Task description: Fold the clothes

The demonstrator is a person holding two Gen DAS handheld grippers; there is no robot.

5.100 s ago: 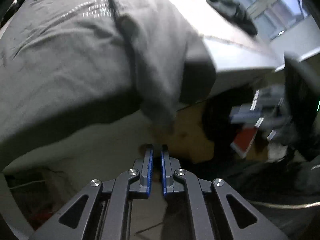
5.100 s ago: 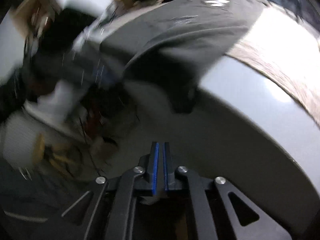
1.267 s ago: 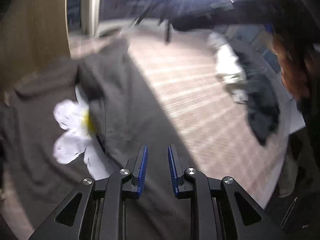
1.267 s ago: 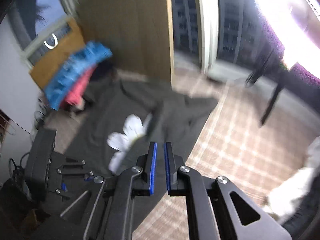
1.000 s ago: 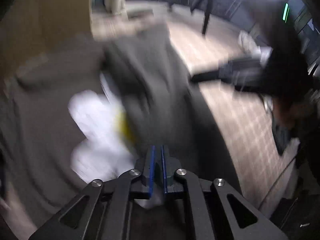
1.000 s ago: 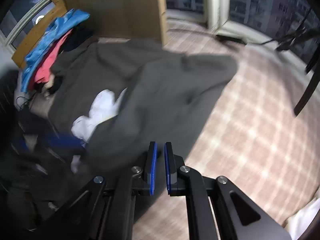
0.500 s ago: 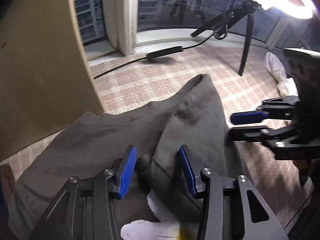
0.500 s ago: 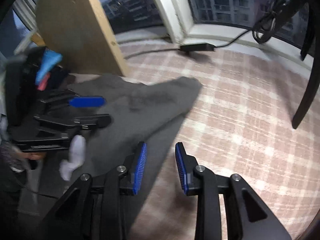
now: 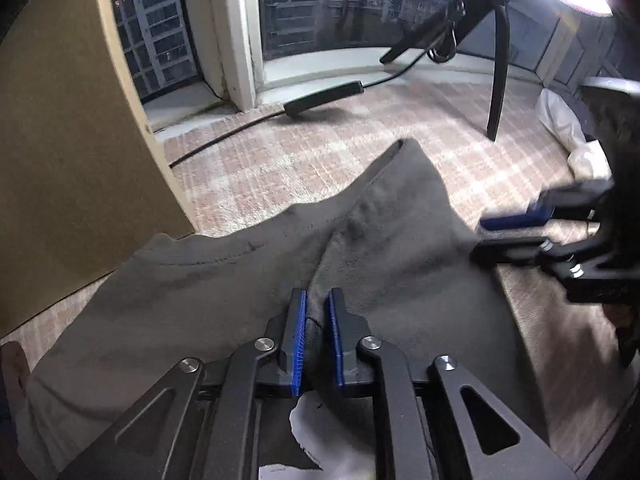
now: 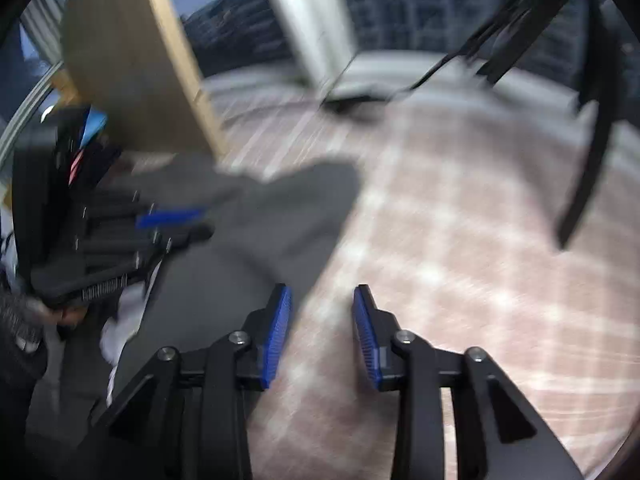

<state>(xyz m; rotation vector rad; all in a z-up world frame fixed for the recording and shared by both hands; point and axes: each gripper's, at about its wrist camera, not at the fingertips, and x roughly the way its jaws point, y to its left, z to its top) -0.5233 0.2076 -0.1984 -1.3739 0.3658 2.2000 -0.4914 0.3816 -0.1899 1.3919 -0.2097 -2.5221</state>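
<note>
Two grippers: my left gripper (image 9: 317, 311) pinches grey shirt (image 9: 400, 248) fold; right gripper (image 10: 322, 322) gapes empty. Thin pinch may slip, fold collapsing.

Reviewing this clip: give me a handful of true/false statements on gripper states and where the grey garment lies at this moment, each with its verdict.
1. The left gripper is shut on a fold of the grey garment. True.
2. The right gripper grips the garment too. False: its jaws stand apart with nothing between them, over the checked surface.
3. The garment lies spread on a checked, pinkish surface. True.
4. The garment is bright red. False: it is dark grey, with a white printed patch showing near the left gripper.
5. A black cable runs along the surface beyond the garment. True.
</note>
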